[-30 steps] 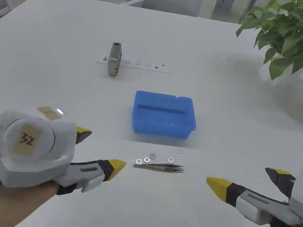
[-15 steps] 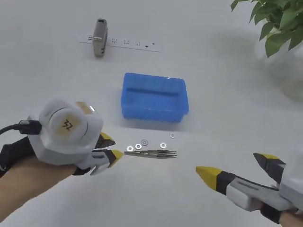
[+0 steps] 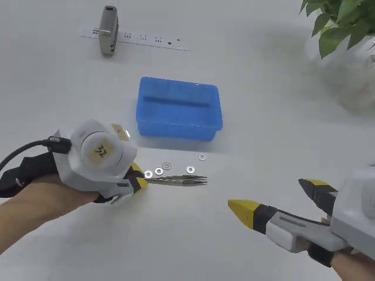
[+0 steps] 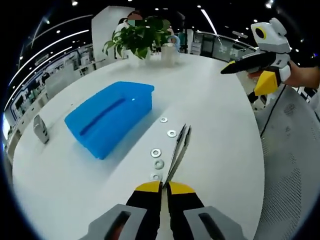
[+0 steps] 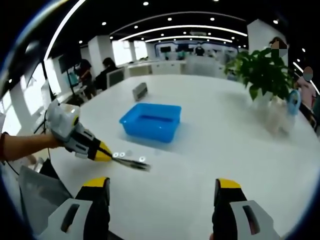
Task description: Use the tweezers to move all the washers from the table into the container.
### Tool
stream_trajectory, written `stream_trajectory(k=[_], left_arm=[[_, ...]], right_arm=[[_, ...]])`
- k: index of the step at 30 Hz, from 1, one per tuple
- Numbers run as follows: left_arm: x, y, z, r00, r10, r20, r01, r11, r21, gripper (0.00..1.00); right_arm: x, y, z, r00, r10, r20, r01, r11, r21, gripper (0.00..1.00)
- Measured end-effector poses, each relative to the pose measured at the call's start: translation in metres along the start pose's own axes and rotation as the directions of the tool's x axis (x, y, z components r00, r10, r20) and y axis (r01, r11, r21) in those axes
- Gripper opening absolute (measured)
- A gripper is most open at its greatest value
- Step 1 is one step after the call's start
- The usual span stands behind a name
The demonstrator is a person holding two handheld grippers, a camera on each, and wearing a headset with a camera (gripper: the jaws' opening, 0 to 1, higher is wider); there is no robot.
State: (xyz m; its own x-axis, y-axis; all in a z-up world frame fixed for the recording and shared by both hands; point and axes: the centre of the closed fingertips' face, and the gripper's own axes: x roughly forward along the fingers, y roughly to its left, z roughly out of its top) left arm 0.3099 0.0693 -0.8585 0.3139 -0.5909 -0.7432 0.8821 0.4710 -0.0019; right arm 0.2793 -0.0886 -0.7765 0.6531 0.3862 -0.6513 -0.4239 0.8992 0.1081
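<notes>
Steel tweezers (image 3: 179,180) lay flat mid-tabletop, my left gripper (image 4: 164,187) pinched shut on their rear end; my right gripper (image 3: 270,195) hung with jaws apart, well clear. I judged this the grasping step: next, lift and aim the tips at the washers (image 3: 159,171) just beside. The blue container (image 3: 179,108) waited near behind; the power strip (image 3: 140,38) and plant (image 3: 340,23) toward the far edge blocked nothing

i see my left tongs (image 4: 164,186) closed on the near end of the tweezers (image 4: 177,152), which lie flat on the white worktop (image 4: 220,150). five washers (image 4: 156,152) lie just beside them, towards the blue container (image 4: 107,117). the right tongs (image 4: 247,75) hover upper right, jaws apart.
</notes>
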Motion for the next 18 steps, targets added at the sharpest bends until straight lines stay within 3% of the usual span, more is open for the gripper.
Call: stream_trajectory(k=[6,8,13,18], left_arm=[[0.001,-0.015,-0.002,0.9992,-0.038,-0.010,0.038,0.994,0.103,0.00],[-0.004,-0.018,0.003,0.9995,-0.031,0.008,0.030,0.990,0.136,0.00],[-0.025,-0.026,0.027,0.9966,-0.028,0.078,0.019,0.993,0.115,0.00],[-0.052,-0.039,0.053,0.9891,-0.016,0.146,-0.002,0.992,0.125,0.00]], right_arm=[[0.003,0.013,0.008,0.9996,0.026,0.011,-0.026,0.999,-0.026,0.84],[0.004,0.018,0.011,0.9992,0.037,0.012,-0.036,0.999,-0.039,0.84],[0.006,0.033,0.017,0.9975,0.069,0.017,-0.067,0.992,-0.103,0.83],[0.011,0.050,0.020,0.9935,0.114,-0.003,-0.112,0.969,-0.220,0.77]])
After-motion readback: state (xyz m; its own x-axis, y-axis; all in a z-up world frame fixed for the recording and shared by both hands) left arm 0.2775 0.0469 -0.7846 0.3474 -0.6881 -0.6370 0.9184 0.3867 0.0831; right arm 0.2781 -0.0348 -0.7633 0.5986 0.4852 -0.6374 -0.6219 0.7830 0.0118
